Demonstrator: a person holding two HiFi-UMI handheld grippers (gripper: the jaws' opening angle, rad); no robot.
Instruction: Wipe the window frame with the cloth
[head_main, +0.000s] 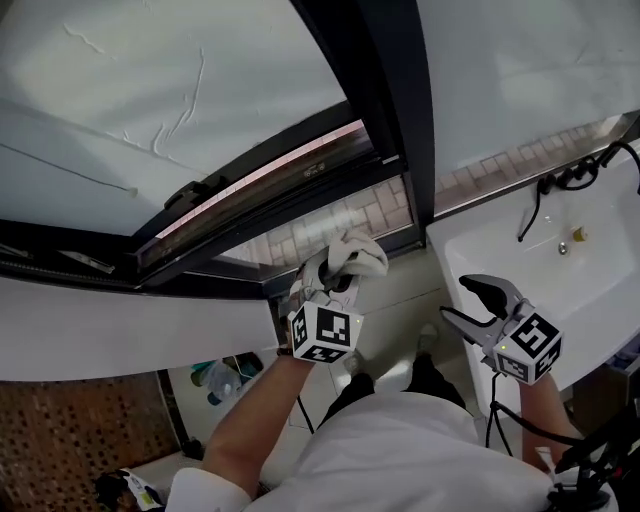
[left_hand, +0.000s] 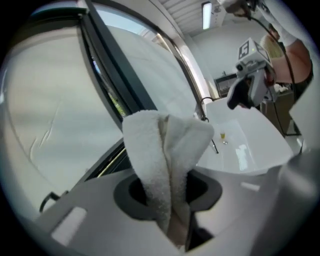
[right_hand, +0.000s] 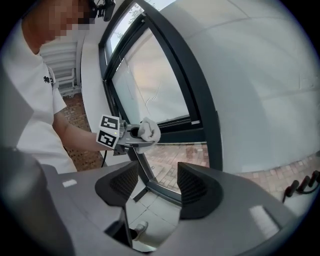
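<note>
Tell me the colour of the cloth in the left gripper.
White. The cloth shows best in the left gripper view.

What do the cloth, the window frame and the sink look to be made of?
Cloth: white terry, looped nap, soft folds. Window frame: dark, smooth, matte with straight profiles, probably painted metal, though plastic is possible. Sink: glossy white, likely ceramic, by its sheen.

My left gripper (head_main: 338, 275) is held out ahead on my bare, outstretched left forearm (head_main: 250, 420), its jaws clamped on a bunched white cloth (left_hand: 160, 155). My right gripper (head_main: 466, 300) sits well apart to the right, jaws spread wide with nothing between them.
</note>
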